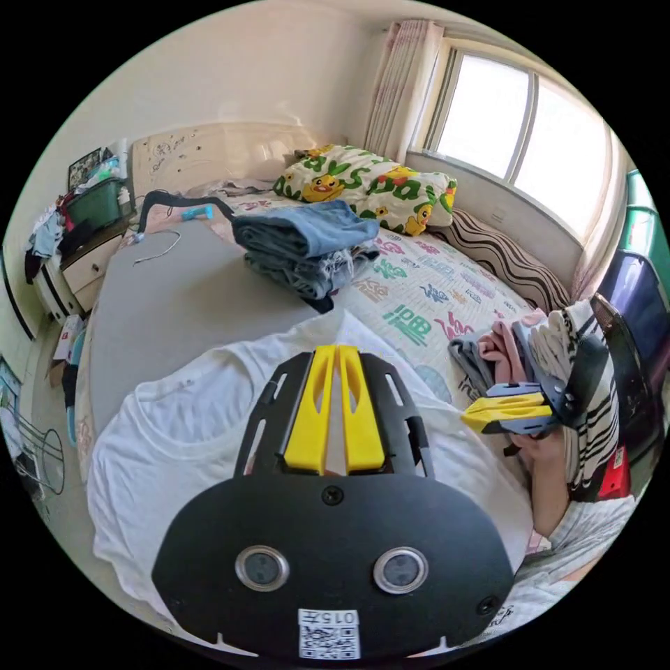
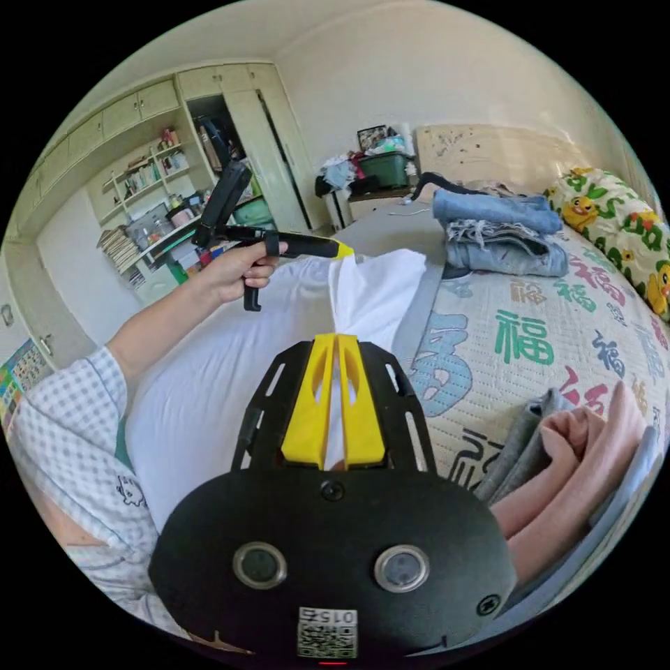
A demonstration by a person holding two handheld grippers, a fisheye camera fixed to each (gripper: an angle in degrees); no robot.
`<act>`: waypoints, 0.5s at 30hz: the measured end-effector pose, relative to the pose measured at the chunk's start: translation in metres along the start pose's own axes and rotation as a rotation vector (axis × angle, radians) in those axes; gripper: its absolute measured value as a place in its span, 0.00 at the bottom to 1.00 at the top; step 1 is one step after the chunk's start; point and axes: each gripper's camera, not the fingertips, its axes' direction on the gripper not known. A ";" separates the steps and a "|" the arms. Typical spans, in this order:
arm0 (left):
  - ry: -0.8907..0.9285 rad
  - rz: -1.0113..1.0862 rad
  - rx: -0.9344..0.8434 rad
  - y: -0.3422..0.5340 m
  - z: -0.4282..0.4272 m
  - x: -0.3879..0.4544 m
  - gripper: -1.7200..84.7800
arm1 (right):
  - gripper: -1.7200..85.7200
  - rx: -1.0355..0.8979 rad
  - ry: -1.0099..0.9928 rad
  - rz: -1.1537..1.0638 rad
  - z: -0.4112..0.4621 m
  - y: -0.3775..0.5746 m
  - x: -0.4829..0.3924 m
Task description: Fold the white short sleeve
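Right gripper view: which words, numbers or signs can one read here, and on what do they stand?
"福": green print on the bedspread.
Other bedspread characters: too blurred or cut off to read.
Sticker on the right gripper: too small to read.

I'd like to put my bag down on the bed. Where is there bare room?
The grey mat is bare between the white shirt, the folded jeans and the hanger. The patterned quilt lies open between jeans and striped cushion. It's crowded by the pink and grey clothes.
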 end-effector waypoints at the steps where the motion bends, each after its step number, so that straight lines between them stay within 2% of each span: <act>1: 0.002 -0.004 -0.028 0.008 0.000 -0.006 0.02 | 0.05 -0.098 -0.038 -0.024 0.014 -0.001 -0.003; 2: -0.004 -0.018 -0.085 0.022 0.002 -0.018 0.02 | 0.08 -0.177 -0.059 -0.037 0.024 -0.001 -0.005; 4: -0.012 -0.033 -0.100 0.038 -0.005 -0.032 0.04 | 0.12 -0.198 -0.060 -0.043 0.022 0.001 -0.004; 7: 0.026 -0.053 0.012 0.046 -0.034 -0.047 0.07 | 0.12 -0.066 0.035 0.022 -0.004 0.006 0.004; 10: 0.010 -0.044 0.039 0.023 -0.039 -0.047 0.09 | 0.11 -0.054 0.136 0.053 -0.001 0.007 0.006; 15: 0.022 -0.046 -0.025 -0.037 0.021 -0.034 0.11 | 0.11 -0.139 0.118 0.098 0.032 0.001 0.014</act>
